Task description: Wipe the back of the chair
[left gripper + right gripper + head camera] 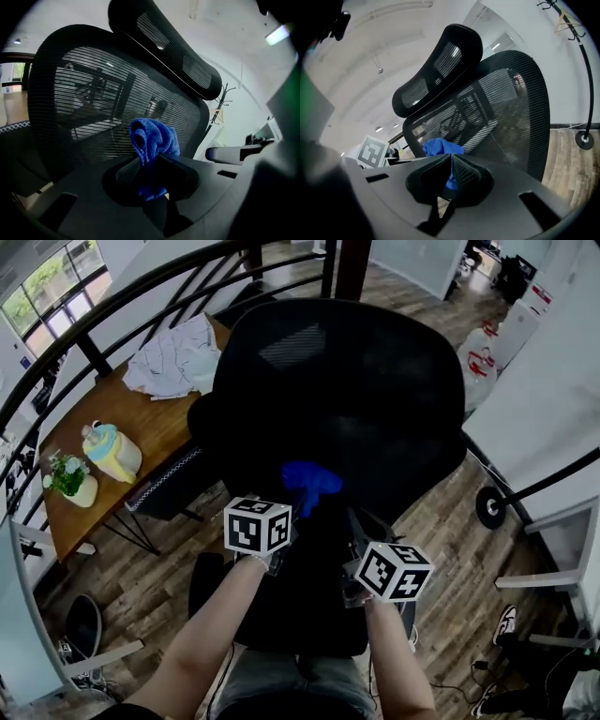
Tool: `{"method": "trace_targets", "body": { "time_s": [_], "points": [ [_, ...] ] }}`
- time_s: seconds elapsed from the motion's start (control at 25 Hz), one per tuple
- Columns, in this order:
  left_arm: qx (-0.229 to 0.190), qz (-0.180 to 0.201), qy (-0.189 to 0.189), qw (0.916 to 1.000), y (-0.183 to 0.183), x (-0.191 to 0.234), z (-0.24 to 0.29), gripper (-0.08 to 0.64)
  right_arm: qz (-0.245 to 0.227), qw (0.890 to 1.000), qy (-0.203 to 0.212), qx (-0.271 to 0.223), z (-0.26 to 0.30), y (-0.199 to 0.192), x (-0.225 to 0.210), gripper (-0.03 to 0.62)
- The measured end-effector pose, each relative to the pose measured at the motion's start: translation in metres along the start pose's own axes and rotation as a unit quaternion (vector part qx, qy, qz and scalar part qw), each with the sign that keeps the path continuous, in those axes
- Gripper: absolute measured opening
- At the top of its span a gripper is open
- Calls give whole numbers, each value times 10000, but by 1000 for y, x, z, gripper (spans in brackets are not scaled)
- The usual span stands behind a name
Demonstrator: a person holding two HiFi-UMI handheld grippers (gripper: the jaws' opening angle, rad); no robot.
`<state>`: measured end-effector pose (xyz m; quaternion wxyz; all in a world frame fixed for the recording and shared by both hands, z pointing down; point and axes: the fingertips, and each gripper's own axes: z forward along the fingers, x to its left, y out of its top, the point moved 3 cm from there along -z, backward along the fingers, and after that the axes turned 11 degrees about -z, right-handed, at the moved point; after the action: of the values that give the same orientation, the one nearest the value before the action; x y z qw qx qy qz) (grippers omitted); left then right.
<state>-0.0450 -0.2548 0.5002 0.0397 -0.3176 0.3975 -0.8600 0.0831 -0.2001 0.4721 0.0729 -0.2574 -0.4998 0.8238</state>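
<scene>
Chair back (356, 399): black see-through mesh; left gripper (152, 159) pinching blue cloth (152, 138).

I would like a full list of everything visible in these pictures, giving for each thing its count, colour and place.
chair: one, black mesh, centre, in front of the person
cloth: one, blue, against the chair
table: one, brown wood, left of the chair
fabric: one crumpled piece, white, far end of the table
plant: one, green in a pale pot, near end of the table
soft item: one, yellow and light blue, beside the plant
railing: one, black, curved, beyond the table
coat stand: one, black, right of the chair
floor: wood planks, brown
left gripper: jaws shut on the cloth
right gripper: jaws together, holding nothing
arms: two, bottom of the head view
</scene>
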Motion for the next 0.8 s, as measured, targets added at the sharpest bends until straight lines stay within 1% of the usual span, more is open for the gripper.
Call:
{"method": "trace_targets", "body": {
  "time_s": [0.12, 0.32, 0.6, 0.8],
  "points": [
    [-113, -103, 174, 9997, 4, 16, -13, 89, -70, 9998, 152, 77, 10, -2, 13, 29],
    [-292, -303, 490, 9979, 8, 46, -35, 89, 10, 9992, 392, 125, 30, -1, 31, 29],
    [-400, -373, 825, 9951, 10, 82, -60, 89, -38, 9973, 661, 311, 47, -12, 57, 29],
    [-417, -408, 971, 9936, 15, 100, -71, 89, -134, 9954, 844, 433, 58, -15, 75, 29]
  ]
}}
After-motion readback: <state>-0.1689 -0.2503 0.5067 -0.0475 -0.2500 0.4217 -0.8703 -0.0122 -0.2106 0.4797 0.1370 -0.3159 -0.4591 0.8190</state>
